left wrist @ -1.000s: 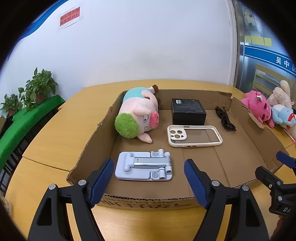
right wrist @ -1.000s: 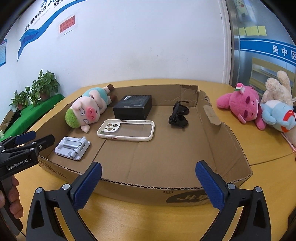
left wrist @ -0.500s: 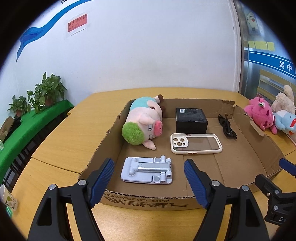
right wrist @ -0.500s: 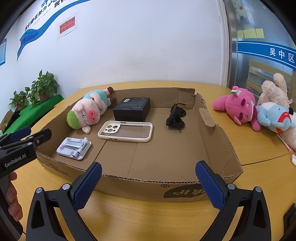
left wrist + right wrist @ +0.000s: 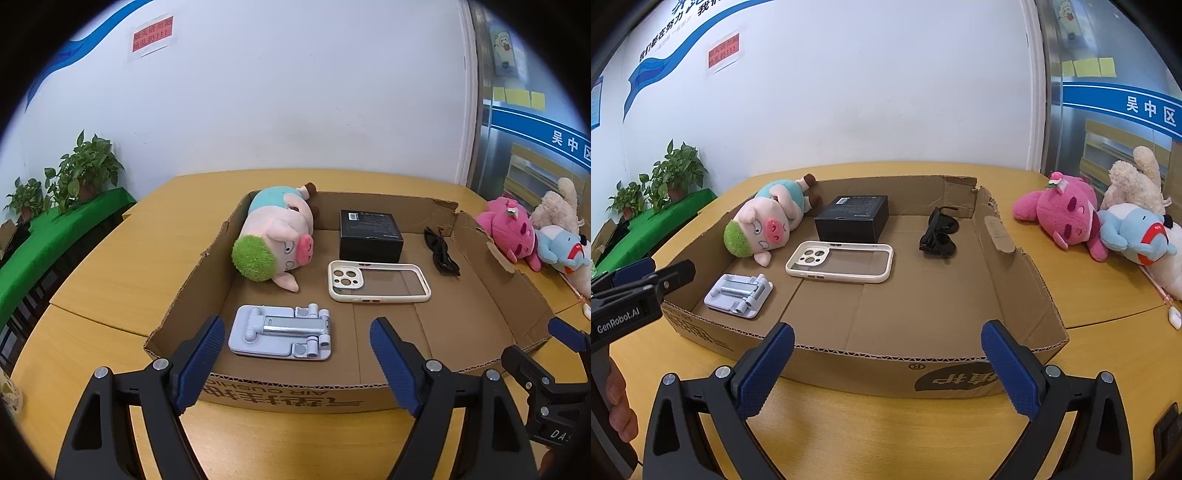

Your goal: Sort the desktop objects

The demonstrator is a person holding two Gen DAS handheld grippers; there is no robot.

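A shallow cardboard box (image 5: 295, 395) (image 5: 886, 373) lies on the wooden table. In it are a pig plush with green hair (image 5: 275, 236) (image 5: 764, 225), a black box (image 5: 370, 234) (image 5: 853, 218), a cream phone case (image 5: 378, 282) (image 5: 840, 262), black sunglasses (image 5: 441, 251) (image 5: 940, 234) and a grey folded phone stand (image 5: 280, 332) (image 5: 738, 291). My left gripper (image 5: 297, 365) is open and empty, held before the box's near wall in line with the stand. My right gripper (image 5: 886, 369) is open and empty before the near wall.
A pink plush (image 5: 1063, 214), a blue plush (image 5: 1134, 236) and a beige plush (image 5: 1137, 181) lie on the table right of the box. Potted plants (image 5: 85, 170) stand on a green ledge at the left. A white wall is behind the table.
Both grippers have drawn back from the box and risen a little, so the box looks smaller and farther. Both stay open and empty. The objects have not moved.
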